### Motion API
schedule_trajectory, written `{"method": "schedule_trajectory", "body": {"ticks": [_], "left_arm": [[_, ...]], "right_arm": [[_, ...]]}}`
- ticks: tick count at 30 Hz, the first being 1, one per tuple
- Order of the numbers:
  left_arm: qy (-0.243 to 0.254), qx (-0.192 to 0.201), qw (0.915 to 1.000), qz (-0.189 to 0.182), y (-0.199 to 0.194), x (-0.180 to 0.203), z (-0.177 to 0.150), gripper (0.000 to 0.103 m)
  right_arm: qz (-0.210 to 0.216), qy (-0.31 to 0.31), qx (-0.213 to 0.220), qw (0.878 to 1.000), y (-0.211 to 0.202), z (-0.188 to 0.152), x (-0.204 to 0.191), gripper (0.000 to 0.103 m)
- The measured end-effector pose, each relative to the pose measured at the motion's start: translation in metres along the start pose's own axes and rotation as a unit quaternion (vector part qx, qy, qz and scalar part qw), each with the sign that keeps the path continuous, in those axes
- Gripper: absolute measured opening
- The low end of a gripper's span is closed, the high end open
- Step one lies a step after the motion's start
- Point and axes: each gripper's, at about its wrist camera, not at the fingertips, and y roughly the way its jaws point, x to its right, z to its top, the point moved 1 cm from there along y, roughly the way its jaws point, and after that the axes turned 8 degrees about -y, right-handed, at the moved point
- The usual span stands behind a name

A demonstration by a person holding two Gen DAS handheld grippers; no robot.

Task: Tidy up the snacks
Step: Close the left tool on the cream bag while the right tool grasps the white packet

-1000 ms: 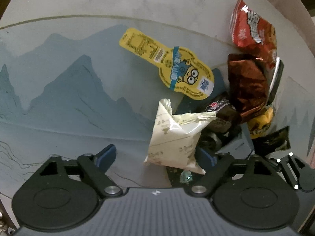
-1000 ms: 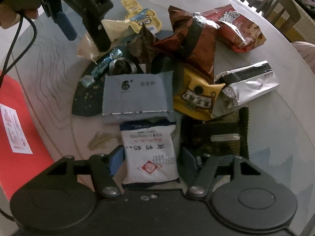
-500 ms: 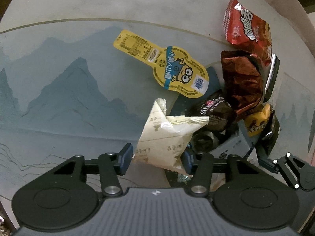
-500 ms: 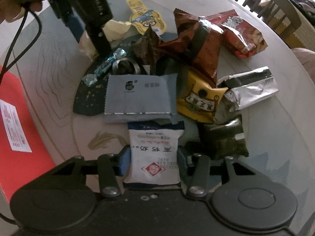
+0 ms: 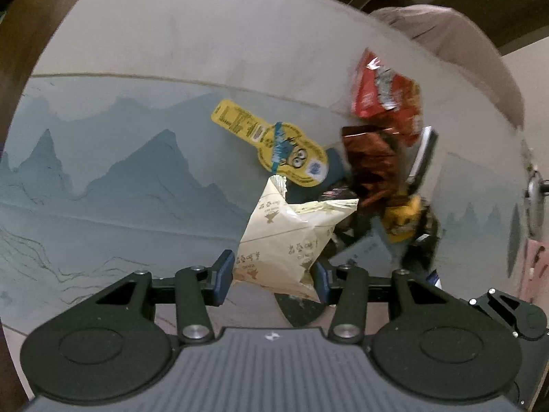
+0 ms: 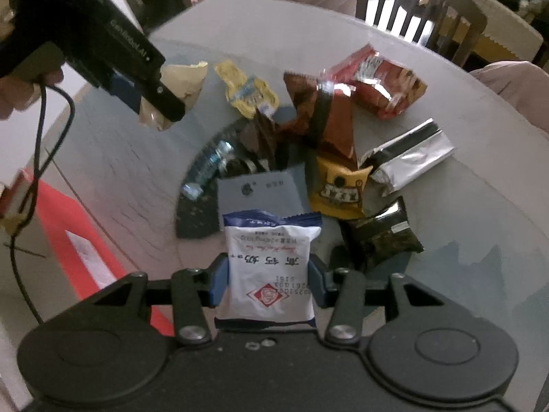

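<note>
My left gripper (image 5: 271,279) is shut on a cream snack packet (image 5: 291,240) and holds it lifted above the table; the left gripper also shows in the right wrist view (image 6: 151,89) with the cream packet (image 6: 182,82). My right gripper (image 6: 266,283) is shut on a white and blue packet (image 6: 269,267), raised above the pile. On the table lie a yellow minion packet (image 5: 274,144), a brown bag (image 6: 322,116), a red bag (image 6: 377,82), a grey packet (image 6: 260,192), a yellow packet (image 6: 338,189), a silver packet (image 6: 408,158) and a dark packet (image 6: 381,237).
A dark round plate (image 6: 195,216) lies under part of the pile, with a blue candy (image 6: 209,168) on it. The round table (image 5: 171,51) has a painted glass top. A red mat (image 6: 75,226) lies at the left. Chairs (image 6: 422,3) stand behind the table.
Both grippers closed on their packets and lifted them up and back from the pile. The views now show more of the table and room.
</note>
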Motion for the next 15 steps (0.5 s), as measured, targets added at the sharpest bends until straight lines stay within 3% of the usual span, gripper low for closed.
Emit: {"method": "schedule_trajectory", "body": {"ticks": [6,15], "left_arm": [[0.015,0.028,0.9994,-0.017,-0.042,0.003,-0.028,0.046],[0.055,0.067,0.9962,-0.01,-0.095,-0.002,-0.09,0.046]], "right_arm": [[-0.006,0.027,0.032,0.999,-0.04,-0.007,-0.021,0.047],[-0.002,0.041,0.07,0.997,-0.089,-0.022,-0.072,0.047]]}}
